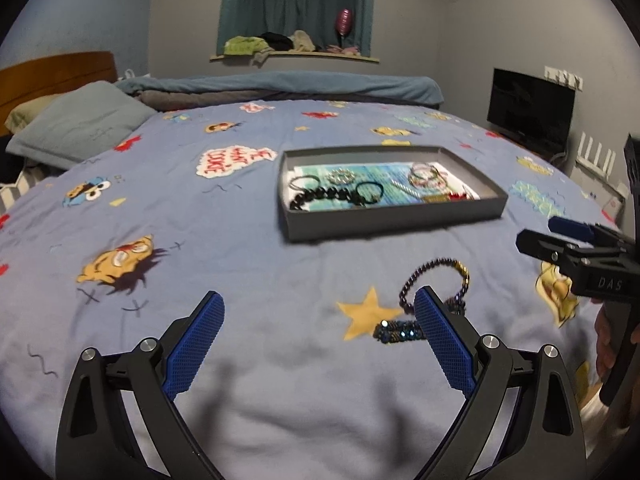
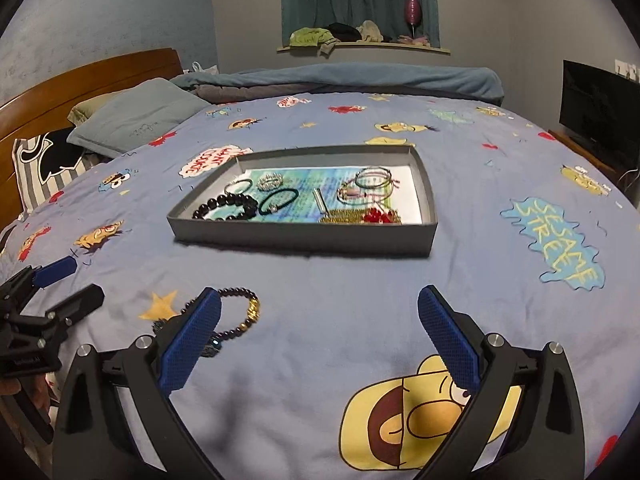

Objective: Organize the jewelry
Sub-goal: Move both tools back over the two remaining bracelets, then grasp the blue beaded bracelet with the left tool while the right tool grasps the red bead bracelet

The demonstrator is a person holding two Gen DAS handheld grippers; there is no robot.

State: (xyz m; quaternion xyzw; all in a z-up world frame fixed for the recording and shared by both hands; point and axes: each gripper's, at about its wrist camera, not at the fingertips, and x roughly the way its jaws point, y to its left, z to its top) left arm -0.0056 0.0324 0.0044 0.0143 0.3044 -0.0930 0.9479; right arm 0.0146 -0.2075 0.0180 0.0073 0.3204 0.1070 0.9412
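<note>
Left wrist view: the left claw [image 1: 318,310] is spread wide, empty, above the blue cartoon-print bedsheet [image 1: 256,280]. A dark purple beaded bracelet with gold beads [image 1: 436,280] lies on the sheet beside the right pad [image 1: 444,340], next to a sparkly blue beaded band [image 1: 396,331].

Right wrist view: the right claw [image 2: 320,312] is released too. The shallow grey cardboard tray [image 2: 304,236] holds black bead bracelets, hair ties and bangles.

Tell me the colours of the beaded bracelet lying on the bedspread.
Dark purple bracelet with gold beads, clearest in right wrist view.
</note>
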